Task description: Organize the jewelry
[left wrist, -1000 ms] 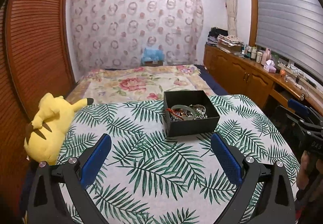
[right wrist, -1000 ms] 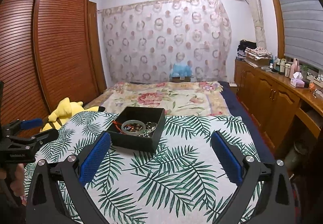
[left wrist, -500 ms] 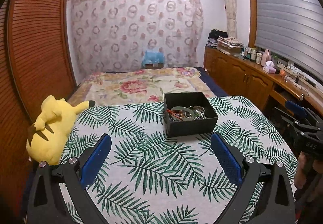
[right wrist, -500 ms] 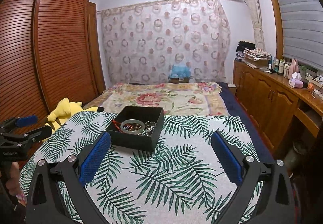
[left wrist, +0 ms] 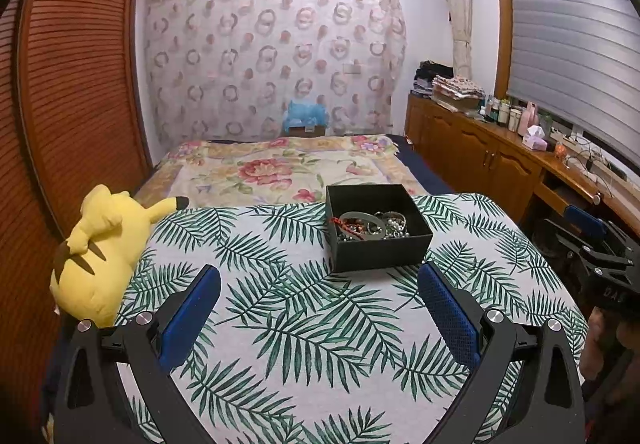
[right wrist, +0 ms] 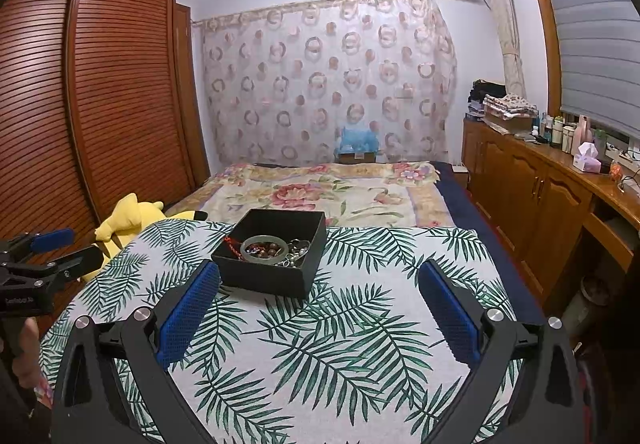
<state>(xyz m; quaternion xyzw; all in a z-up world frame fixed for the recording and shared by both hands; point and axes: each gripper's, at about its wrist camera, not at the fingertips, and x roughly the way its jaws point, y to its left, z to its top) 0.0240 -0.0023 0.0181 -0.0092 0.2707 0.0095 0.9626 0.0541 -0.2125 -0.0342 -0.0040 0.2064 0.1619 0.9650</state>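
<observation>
**Both grippers wide and empty, jewelry sitting in the box up ahead**

So the black box [left wrist: 378,226] sits on the palm-leaf cloth [left wrist: 300,324] toward the far edge, about mid-width, open at the top. Inside is a jumble: a greenish bangle [right wrist: 264,249] lying flat over some beads, a red cord [right wrist: 232,244] by the box's left wall, and a pearly, chain-like bunch [right wrist: 298,250] on the right side. No loose pieces show on the cloth itself

From the left gripper [left wrist: 318,318] the box lies forward and a bit right of centre. From the right gripper [right wrist: 318,314] it's forward and a bit left, and its near left corner looks just past the left fingertip [right wrist: 204,276] in that view, so I'd guess the right one is nearer. Box edges run slightly skewed to both grippers

Both have their jaws spread wide, with only cloth in the gap and nothing touched

Honestly this fits either a tangled heap waiting to be sorted or everything already gathered into the box; can't call it

Yellow plush [left wrist: 100,248] lies off the left edge, out of the way
</observation>
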